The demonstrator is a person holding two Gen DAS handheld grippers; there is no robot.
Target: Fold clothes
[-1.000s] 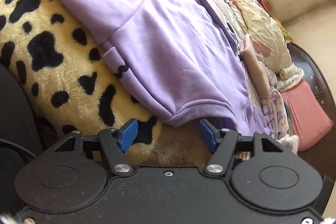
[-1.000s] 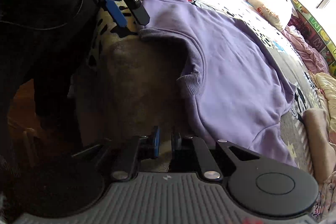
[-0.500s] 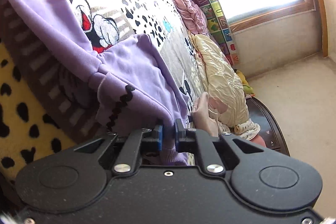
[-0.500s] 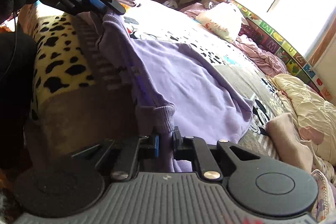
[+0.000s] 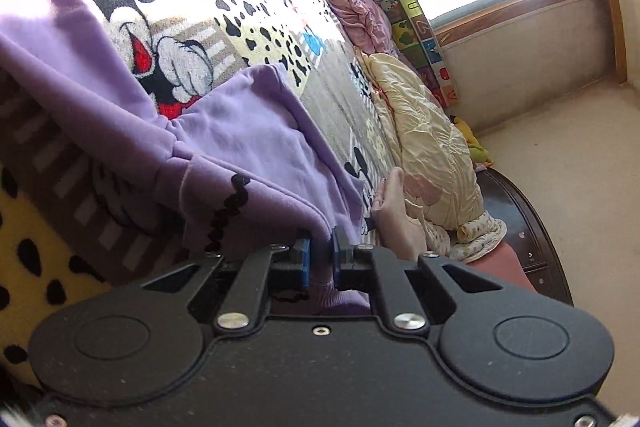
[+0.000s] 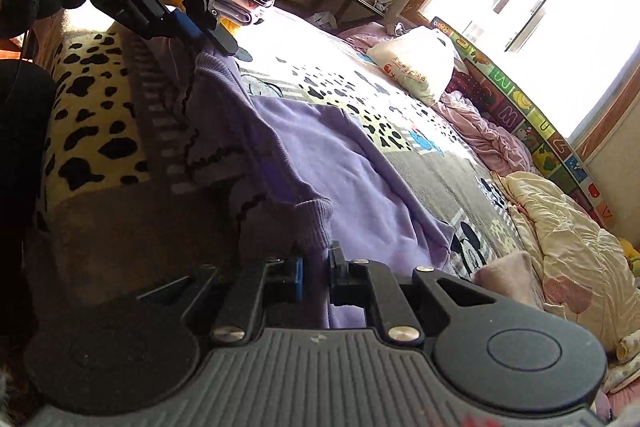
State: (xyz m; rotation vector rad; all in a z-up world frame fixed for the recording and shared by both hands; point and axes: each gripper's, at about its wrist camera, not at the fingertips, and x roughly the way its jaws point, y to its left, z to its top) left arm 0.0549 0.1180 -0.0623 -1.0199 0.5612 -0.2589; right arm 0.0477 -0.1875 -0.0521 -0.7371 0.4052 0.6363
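Jaws pinch purple sweatshirt point(image 5: 240, 131) hem between pads.

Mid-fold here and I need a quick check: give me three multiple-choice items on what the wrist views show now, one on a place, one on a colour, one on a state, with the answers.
1. Where does the white pillow lie?
A. on the bed near the window
B. on the floor
C. under the purple sweatshirt

2. What colour is the garment being folded?
A. yellow
B. purple
C. red

3. What state is the left gripper in?
A. wide open above the bed
B. shut on nothing
C. shut on the garment's ribbed hem

Answers:
1 A: the right wrist view shows it on the patterned blanket below the window.
2 B: the purple sweatshirt is lilac all over.
3 C: the left gripper has hem fabric pinched between its blue pads; the right gripper grips likewise.
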